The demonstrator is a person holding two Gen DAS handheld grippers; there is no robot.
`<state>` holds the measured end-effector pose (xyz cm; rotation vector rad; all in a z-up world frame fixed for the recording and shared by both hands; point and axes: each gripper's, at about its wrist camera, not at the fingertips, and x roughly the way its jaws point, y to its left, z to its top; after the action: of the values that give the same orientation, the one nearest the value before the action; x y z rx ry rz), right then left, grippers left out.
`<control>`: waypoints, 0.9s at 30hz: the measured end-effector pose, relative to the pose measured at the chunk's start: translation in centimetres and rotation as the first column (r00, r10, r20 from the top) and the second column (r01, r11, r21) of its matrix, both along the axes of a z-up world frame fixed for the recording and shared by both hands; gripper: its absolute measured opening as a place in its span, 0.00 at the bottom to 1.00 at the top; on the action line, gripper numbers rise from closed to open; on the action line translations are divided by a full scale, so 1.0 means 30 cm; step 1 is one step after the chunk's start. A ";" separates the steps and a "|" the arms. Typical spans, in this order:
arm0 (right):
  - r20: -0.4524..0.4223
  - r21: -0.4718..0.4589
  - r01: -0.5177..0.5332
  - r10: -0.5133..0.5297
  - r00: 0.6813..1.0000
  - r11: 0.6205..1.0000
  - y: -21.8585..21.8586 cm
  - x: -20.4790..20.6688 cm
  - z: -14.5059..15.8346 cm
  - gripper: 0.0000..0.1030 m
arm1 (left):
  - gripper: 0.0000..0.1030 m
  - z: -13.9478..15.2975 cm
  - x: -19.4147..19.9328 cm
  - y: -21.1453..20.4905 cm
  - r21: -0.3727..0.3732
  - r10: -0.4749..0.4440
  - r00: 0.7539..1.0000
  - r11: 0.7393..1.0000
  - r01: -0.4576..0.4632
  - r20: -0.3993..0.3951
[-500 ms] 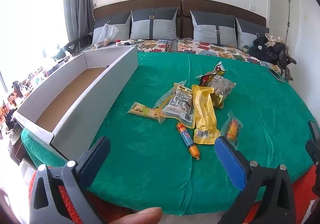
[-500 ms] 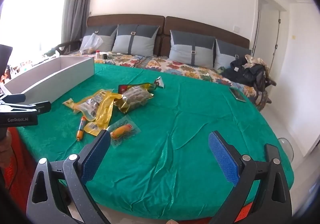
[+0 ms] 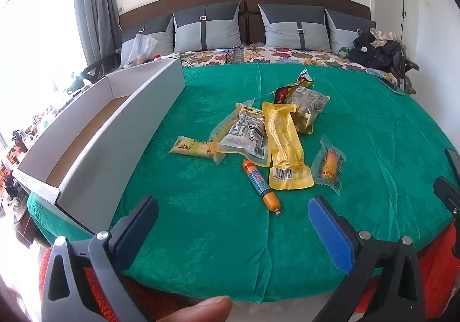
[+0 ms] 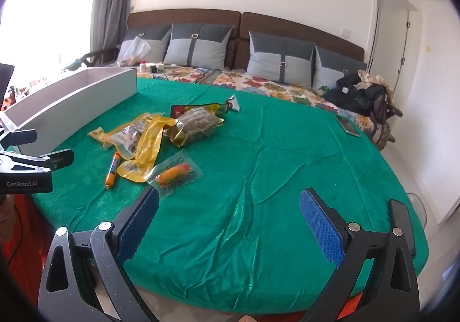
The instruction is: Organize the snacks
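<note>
Both grippers hang over the near edge of the green cloth [image 3: 201, 235] with nothing between their jaws: the left gripper [image 3: 233, 224] stands wide open, and so does the right gripper [image 4: 228, 214]. Neither touches a snack, so the task looks to be at its start, with the first pick not yet made. Nearest the left gripper lies the sausage stick [image 3: 261, 187], apart from the pile; just right of it sits the clear packet [image 3: 329, 168] with an orange snack inside, which is also the closest item to the right gripper. Beyond them the yellow pouch [image 3: 283, 146] overlaps the printed pouch [image 3: 247, 133], with a pale bar [image 3: 191, 146] at the left and a dark bag [image 3: 307, 104] behind. The box [image 3: 115, 132] stands empty along the left side. A sensible next move, I judge, is lowering one gripper over a loose single item and closing on it, then carrying it to the box.
</note>
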<state>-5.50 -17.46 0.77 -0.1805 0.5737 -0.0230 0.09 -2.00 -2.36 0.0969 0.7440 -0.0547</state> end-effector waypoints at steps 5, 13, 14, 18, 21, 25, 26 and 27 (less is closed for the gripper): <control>-0.001 0.000 -0.009 0.009 1.000 1.000 -0.010 0.008 0.007 0.97 | 1.00 -0.002 -0.014 -0.018 0.005 -0.016 1.000 1.000 0.016 0.003; 0.006 -0.018 -0.035 0.035 0.999 0.999 0.007 0.001 0.006 0.97 | 1.00 0.002 -0.021 -0.017 -0.001 -0.021 1.000 1.000 0.021 0.008; 0.007 -0.019 -0.037 0.037 0.999 0.999 0.009 0.000 0.005 0.97 | 1.00 0.004 -0.020 -0.012 -0.007 -0.019 1.000 1.000 0.019 0.006; 0.012 -0.022 -0.043 0.043 0.999 0.999 0.014 -0.002 0.006 0.97 | 1.00 0.012 -0.024 -0.007 -0.017 -0.019 1.000 1.000 0.019 0.015; 0.012 -0.021 -0.049 0.049 0.999 0.999 0.021 0.001 0.003 0.97 | 1.00 0.010 -0.020 -0.003 -0.020 -0.017 1.000 1.000 0.017 0.012; 0.005 -0.024 -0.058 0.058 0.998 0.998 0.028 0.005 -0.007 0.97 | 1.00 0.004 -0.016 -0.002 -0.022 -0.013 1.000 1.000 0.013 0.002; 0.004 -0.024 -0.059 0.060 0.998 0.998 0.029 0.006 -0.009 0.97 | 1.00 0.004 -0.015 -0.002 -0.023 -0.013 1.000 1.000 0.013 0.001; 0.003 -0.025 -0.061 0.062 0.998 0.998 0.031 0.006 -0.011 0.97 | 1.00 0.004 -0.014 -0.002 -0.023 -0.013 1.000 1.000 0.013 0.002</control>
<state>-5.33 -16.52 0.44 -0.2222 0.5640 0.0292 -0.35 -2.06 -2.25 0.0802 0.7404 -0.0755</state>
